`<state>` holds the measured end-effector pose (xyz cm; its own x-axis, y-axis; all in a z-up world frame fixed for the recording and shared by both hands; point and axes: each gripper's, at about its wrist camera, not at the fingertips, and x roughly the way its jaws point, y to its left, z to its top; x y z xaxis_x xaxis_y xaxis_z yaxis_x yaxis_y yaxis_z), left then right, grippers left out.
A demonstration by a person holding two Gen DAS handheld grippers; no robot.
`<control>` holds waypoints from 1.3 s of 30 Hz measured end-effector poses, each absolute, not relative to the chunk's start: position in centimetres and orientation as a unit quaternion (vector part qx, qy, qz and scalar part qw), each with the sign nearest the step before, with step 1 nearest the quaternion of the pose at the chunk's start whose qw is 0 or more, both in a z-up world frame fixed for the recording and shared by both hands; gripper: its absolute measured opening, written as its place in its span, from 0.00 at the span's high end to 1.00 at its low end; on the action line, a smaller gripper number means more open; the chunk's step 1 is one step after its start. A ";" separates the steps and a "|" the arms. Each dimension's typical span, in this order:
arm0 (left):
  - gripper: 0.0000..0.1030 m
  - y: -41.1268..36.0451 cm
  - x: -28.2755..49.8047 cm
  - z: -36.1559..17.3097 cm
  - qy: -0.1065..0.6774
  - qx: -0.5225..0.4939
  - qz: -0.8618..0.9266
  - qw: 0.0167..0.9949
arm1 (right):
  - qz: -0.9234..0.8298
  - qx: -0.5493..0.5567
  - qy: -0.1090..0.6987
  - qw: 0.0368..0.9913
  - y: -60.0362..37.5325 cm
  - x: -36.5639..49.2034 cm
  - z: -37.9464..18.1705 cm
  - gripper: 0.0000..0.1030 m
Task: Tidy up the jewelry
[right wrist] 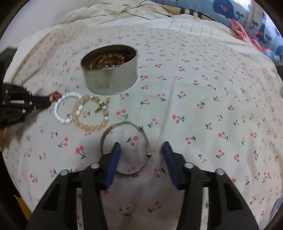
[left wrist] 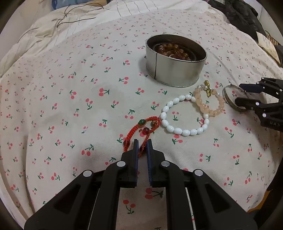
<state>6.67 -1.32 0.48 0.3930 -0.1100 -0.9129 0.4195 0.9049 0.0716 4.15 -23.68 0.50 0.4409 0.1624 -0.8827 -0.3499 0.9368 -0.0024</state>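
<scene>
A round metal tin (left wrist: 175, 62) holding amber beads stands on the cherry-print sheet; it also shows in the right wrist view (right wrist: 110, 74). My left gripper (left wrist: 142, 145) has its jaws narrowed around the near end of a red braided bracelet (left wrist: 141, 129). A white bead bracelet (left wrist: 184, 115) and a peach bead bracelet (left wrist: 210, 101) lie beside it. My right gripper (right wrist: 141, 150) is open, its jaws straddling one side of a silver bangle (right wrist: 126, 147) that lies flat on the sheet.
Black cords (left wrist: 70, 16) lie on the cream bedding behind the sheet. Dark clothing (left wrist: 240, 14) is piled at the far right. A blue patterned pillow (right wrist: 244, 16) sits at the back.
</scene>
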 end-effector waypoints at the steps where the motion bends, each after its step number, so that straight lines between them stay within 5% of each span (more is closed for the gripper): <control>1: 0.93 -1.3 6.6 0.7 0.525 0.146 -0.163 0.823 | 0.150 -0.090 0.504 0.846 -23.8 4.2 0.8 0.90; 27: 0.93 -2.3 8.8 9.1 0.377 0.027 -0.194 0.906 | 0.190 0.052 0.410 0.890 -25.9 5.3 8.0 0.94; 39: 0.93 -9.0 11.6 7.0 0.387 0.055 -0.229 0.891 | 0.184 0.088 0.391 0.897 -27.1 7.7 8.5 0.94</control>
